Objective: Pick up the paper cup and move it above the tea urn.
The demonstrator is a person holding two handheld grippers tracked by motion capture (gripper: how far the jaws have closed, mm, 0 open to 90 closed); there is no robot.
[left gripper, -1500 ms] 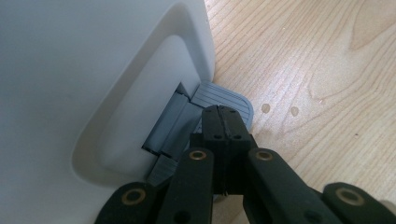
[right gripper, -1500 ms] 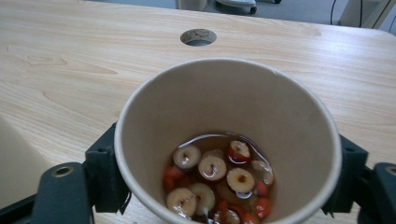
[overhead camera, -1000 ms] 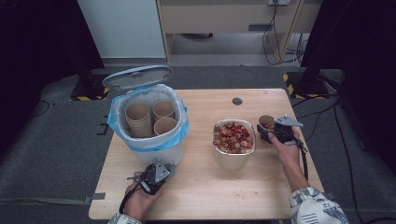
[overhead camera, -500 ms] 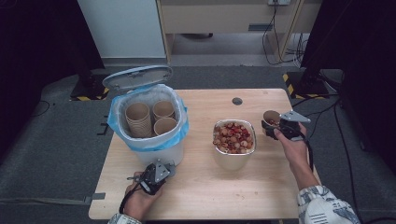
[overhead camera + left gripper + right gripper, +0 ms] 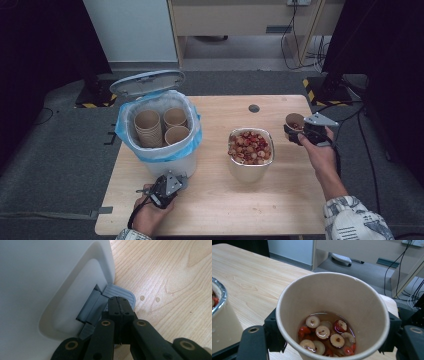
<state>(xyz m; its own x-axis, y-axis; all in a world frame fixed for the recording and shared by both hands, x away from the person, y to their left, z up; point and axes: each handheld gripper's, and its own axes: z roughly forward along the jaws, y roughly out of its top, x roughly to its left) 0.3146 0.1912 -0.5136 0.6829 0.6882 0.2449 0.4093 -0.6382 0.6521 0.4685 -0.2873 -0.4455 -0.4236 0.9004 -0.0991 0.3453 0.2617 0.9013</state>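
Gripping the paper cup [image 5: 332, 315] by its sidewalls above the table's [image 5: 280, 205] right edge, right gripper [image 5: 300, 134] must stay gentle and upright: thin-walled, crushable, liquid and sliced fruit [image 5: 324, 333] slosh; left gripper [image 5: 120, 305], jaws closed empty, presses the bin pedal [image 5: 118, 292].

The wooden table [image 5: 215, 200] carries a white bin [image 5: 170, 162] and a metal bowl [image 5: 250, 170].

Bare table lies ahead of the right gripper [image 5: 300, 134]; the bowl [image 5: 251, 167] blocks its left. The bin [image 5: 165, 162] walls in the left gripper [image 5: 159, 192] ahead.
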